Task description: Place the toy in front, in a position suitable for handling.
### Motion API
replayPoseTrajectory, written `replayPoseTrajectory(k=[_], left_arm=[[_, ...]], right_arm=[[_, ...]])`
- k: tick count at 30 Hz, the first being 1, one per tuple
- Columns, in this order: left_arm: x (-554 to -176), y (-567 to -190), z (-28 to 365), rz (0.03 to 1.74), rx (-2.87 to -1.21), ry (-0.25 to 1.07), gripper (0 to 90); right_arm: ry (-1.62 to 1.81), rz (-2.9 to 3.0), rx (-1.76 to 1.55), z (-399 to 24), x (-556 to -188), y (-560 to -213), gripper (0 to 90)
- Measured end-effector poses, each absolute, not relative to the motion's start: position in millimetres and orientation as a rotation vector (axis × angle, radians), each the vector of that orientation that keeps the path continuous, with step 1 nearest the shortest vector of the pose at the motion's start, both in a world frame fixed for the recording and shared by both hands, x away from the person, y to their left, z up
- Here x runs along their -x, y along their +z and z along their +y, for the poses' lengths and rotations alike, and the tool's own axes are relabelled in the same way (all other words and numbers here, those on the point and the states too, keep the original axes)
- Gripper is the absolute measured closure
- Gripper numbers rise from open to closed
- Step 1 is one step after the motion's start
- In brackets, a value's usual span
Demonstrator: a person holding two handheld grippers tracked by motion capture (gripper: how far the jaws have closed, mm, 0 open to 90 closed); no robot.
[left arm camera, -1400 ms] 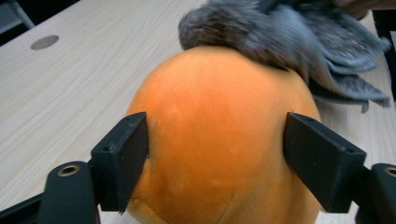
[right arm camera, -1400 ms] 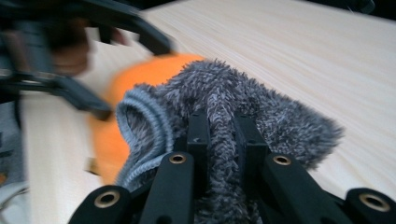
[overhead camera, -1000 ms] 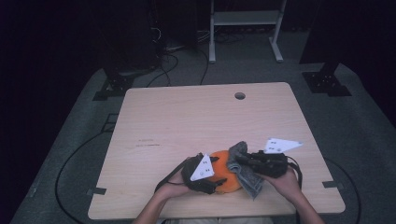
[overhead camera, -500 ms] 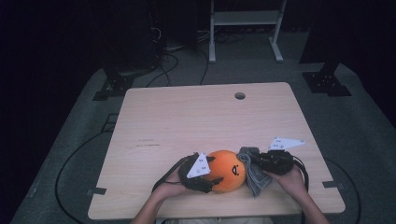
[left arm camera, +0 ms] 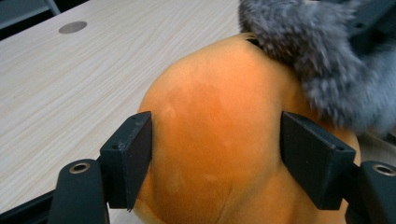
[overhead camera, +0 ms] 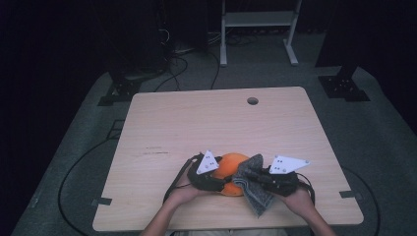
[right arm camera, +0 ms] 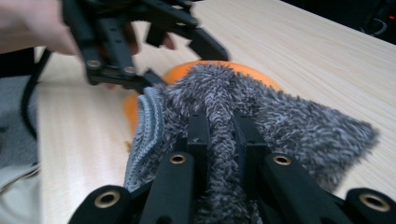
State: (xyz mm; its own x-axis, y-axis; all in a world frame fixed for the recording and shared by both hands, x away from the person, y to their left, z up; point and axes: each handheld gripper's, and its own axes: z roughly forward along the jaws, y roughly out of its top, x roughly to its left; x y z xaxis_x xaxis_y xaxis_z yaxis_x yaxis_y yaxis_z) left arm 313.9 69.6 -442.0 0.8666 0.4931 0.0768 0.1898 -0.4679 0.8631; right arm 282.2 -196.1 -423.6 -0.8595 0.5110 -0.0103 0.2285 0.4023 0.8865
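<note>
1. The tabletop is the largest thing here. Most of its surface lies well beyond both tongs, with a small round hole far ahead of them near the back edge; the work sits at the near edge, where the person's hands come in.

2. The orange plush ball rests on the tabletop between the two tongs. The left tongs stand around it, one pad on each flank. In the left gripper view the pads touch or nearly touch the plush, so I judge it clamped lightly and steadied for wiping.

3. The grey fluffy cloth is pinched in the right tongs, whose jaws are drawn tightly together on a fold of it. Its free part drapes ahead of those tongs onto the top and right side of the ball, and a corner hangs down towards the person.

4. Progress, as a judgement: both grasps are made and the cloth is in contact with the ball, so the wiping is under way or about to begin. The ball's side facing the left tongs is bare of cloth, so rubbing over the rest of the surface, then releasing both things, seems to remain.
</note>
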Motion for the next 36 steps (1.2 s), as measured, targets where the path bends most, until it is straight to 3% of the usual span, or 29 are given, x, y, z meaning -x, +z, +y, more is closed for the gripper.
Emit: replayPoseTrajectory(k=[11, 19, 29, 36], left_arm=[[-317, -443, 71, 0.497, -2.051, 0.385, 26.8], [-317, -443, 69, 0.522, -2.056, 0.399, 26.7], [-318, -439, 68, 0.497, -2.072, 0.391, 26.7], [-316, -434, 65, 0.455, -2.091, 0.390, 24.7]], right_arm=[[1.318, 2.354, -0.825, -236, -301, -441, 78.6], [1.382, 2.370, -0.576, -203, -281, -429, 78.2], [1.277, 2.347, -0.794, -234, -300, -439, 78.4], [1.443, 2.321, -0.608, -204, -288, -420, 78.2]])
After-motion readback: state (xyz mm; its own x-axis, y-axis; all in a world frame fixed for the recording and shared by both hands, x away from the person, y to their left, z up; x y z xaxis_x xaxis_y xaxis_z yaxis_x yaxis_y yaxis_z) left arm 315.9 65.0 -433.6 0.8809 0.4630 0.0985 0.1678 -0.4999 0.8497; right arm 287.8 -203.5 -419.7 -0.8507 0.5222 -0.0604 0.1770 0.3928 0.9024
